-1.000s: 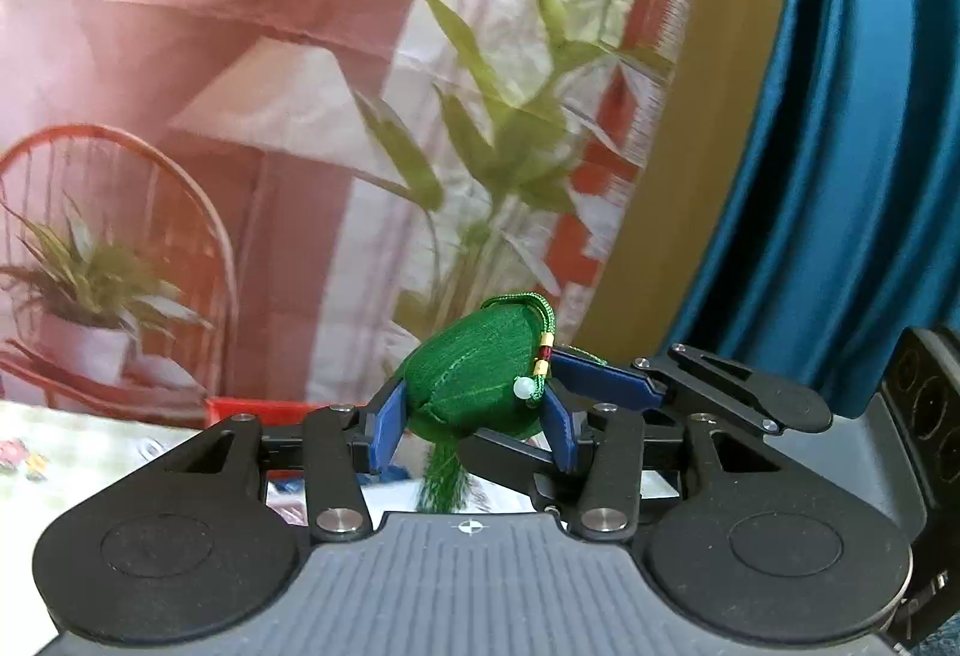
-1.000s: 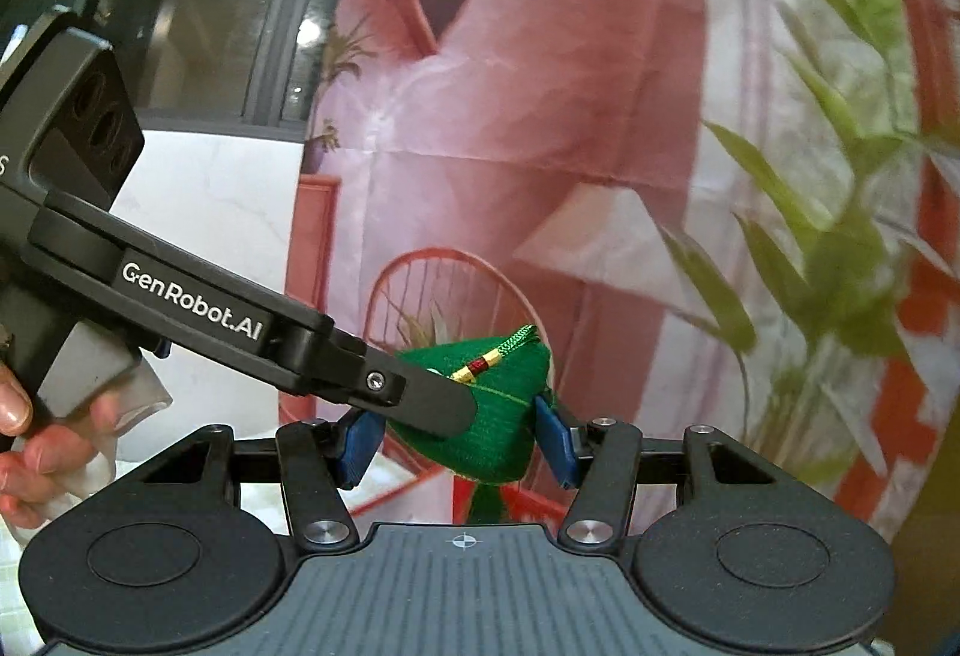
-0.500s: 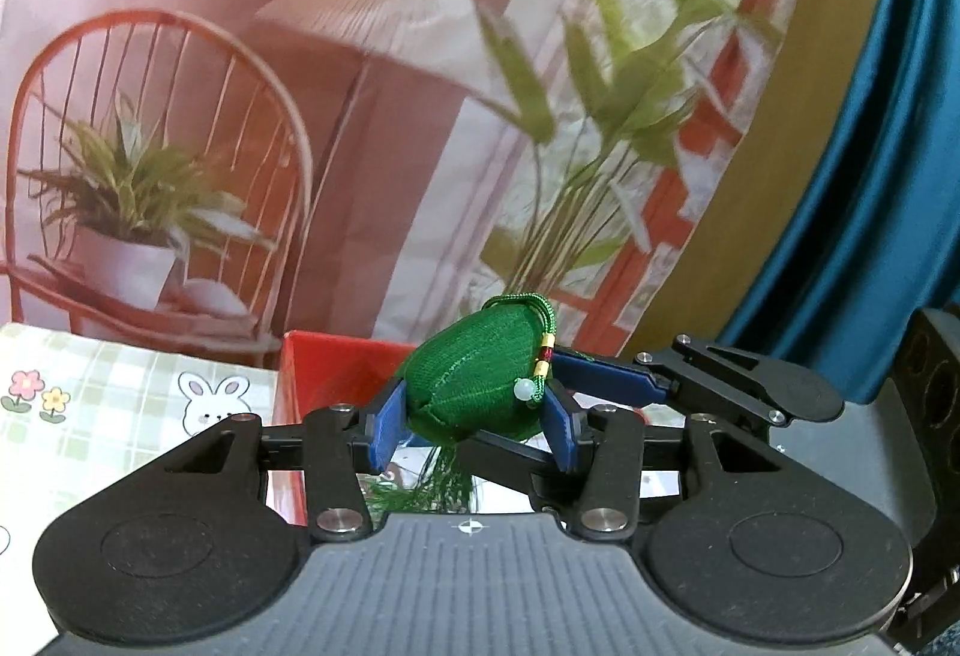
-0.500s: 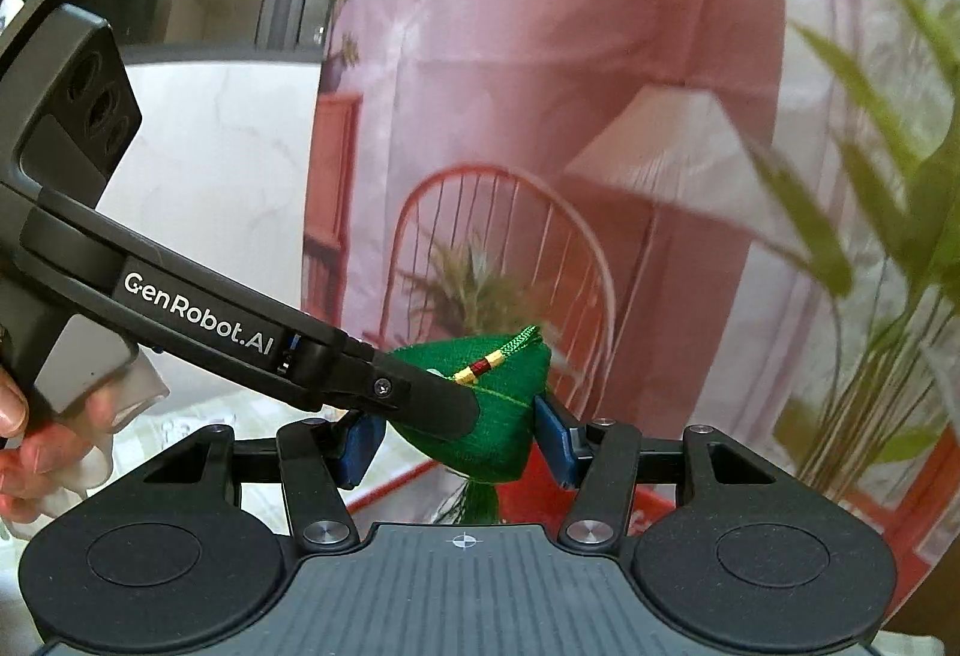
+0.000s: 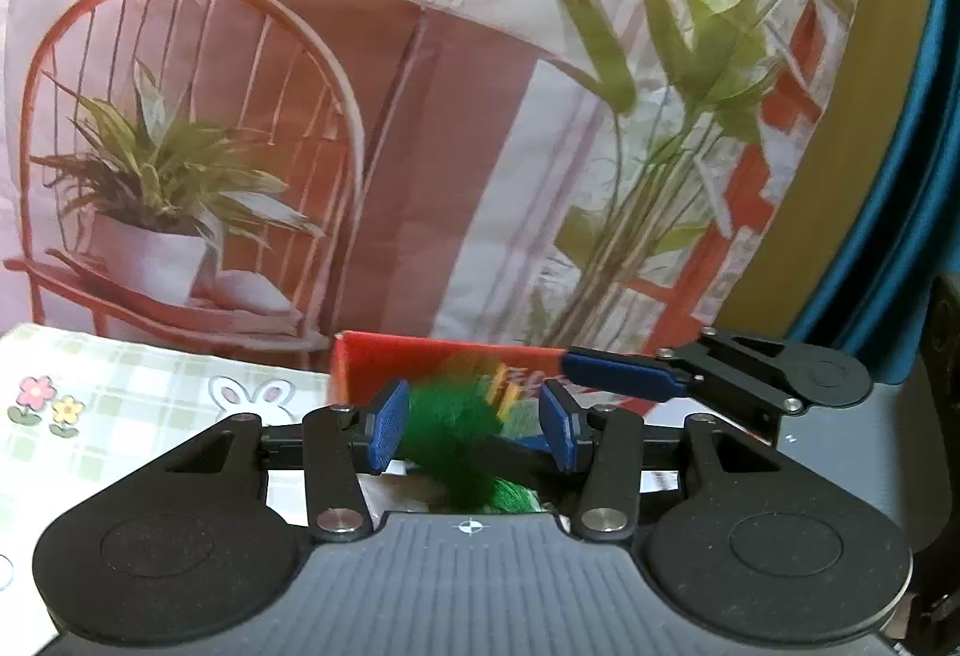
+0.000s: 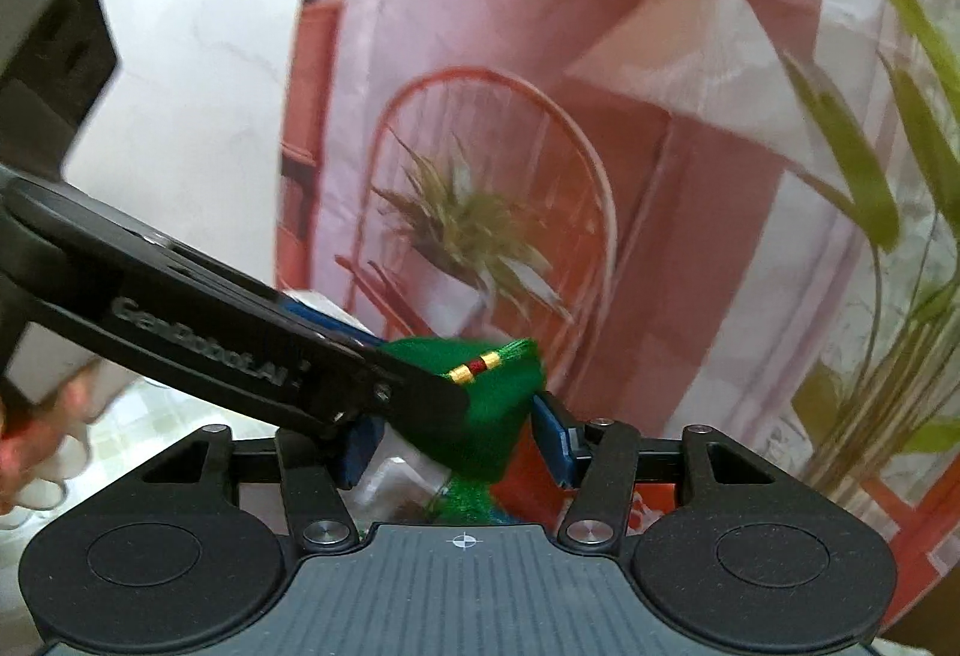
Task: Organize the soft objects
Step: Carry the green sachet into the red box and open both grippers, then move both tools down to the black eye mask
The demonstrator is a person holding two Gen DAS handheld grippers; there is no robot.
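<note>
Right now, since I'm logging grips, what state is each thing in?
green pouch: off the table, between both claws, tassel hanging down.
right claw: shut on the pouch.
left claw: around the pouch; grip unclear through blur.
red box: standing behind the pouch; open or closed unclear.

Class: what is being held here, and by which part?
The green pouch, pinched across its body by the left gripper and the right gripper.
</note>
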